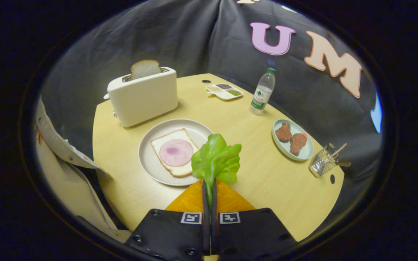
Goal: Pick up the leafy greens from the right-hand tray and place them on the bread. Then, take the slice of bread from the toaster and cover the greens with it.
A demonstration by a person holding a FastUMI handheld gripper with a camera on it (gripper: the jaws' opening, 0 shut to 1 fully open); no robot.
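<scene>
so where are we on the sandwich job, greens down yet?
Not yet. Done: the leafy greens are picked up, pinched between the fingers of the hand-held gripper, which is shut on them. In hand: carrying them beside the plate, not yet on the bread with its pink slice. Left: lay greens down, then fetch the bread slice standing in the toaster.

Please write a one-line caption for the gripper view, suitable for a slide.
Gripper shut on the leafy greens, held beside the plate of bread with ham, toaster beyond.
</scene>
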